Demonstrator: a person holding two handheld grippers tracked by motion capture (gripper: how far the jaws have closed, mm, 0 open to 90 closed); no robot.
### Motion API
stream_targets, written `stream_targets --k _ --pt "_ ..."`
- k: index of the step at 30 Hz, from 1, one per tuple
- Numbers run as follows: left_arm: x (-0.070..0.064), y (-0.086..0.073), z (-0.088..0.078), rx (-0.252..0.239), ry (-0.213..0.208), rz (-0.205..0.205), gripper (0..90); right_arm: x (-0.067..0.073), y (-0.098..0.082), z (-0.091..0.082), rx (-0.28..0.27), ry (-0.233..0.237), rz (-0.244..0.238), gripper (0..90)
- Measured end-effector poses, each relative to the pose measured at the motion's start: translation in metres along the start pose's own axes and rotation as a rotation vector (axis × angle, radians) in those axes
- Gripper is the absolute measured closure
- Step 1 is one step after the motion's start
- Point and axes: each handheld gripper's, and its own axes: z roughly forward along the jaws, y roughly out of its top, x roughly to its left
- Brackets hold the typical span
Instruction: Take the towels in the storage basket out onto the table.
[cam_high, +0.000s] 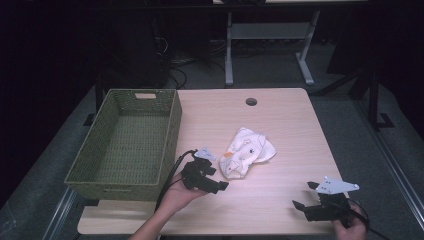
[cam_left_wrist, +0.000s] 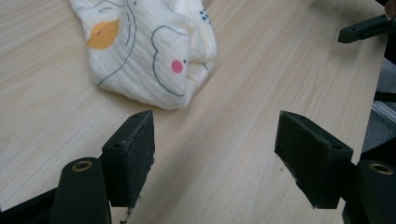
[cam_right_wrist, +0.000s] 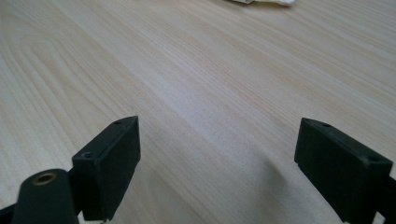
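A crumpled cream cloth (cam_high: 246, 151) with drawn outlines, an orange patch and a pink dot lies near the middle of the light wooden table (cam_high: 280, 120). In the left gripper view the cloth (cam_left_wrist: 149, 51) sits just beyond the jaws, which stand wide apart with bare table between them. My left gripper (cam_high: 220, 182) is open, low over the table just left of the cloth's near end. My right gripper (cam_high: 305, 196) is open near the front right edge, apart from the cloth, with nothing between its jaws. The right gripper view has the cloth's edge (cam_right_wrist: 261, 2) at the top.
A green woven basket (cam_high: 172, 125) with nothing in it stands along the table's left side, close beside my left hand. A round cable hole (cam_high: 251, 102) is near the far edge. Table legs and cables lie on the dark floor beyond.
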Motion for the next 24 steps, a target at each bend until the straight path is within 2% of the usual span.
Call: stream_targets --k 7,9,10,14,20,23,24 --pt "-0.008 -0.011 0.001 0.017 0.013 0.029 28.1 0.000 0.000 0.000 -0.001 0.000 -0.001 14.0" --pt "-0.010 -0.014 0.001 0.039 0.019 0.057 27.9 0.001 0.000 0.000 -0.001 0.000 0.002 14.0" --pt "-0.012 -0.015 0.002 0.023 0.019 0.046 27.7 0.001 0.000 0.000 0.001 -0.001 0.001 14.0" --pt "-0.014 -0.020 0.001 0.039 0.020 0.072 27.5 0.001 0.000 0.000 0.002 0.000 0.000 14.0" --pt "-0.015 -0.030 -0.001 0.031 0.022 0.061 27.3 0.001 0.000 0.000 0.001 -0.002 0.001 14.0" --pt "-0.017 -0.037 -0.004 0.038 0.032 0.069 27.3 0.001 0.000 0.000 -0.002 -0.005 0.001 14.0" --pt "-0.018 -0.038 -0.004 0.029 0.031 0.060 27.3 0.001 0.000 0.000 -0.001 -0.004 0.003 14.0"
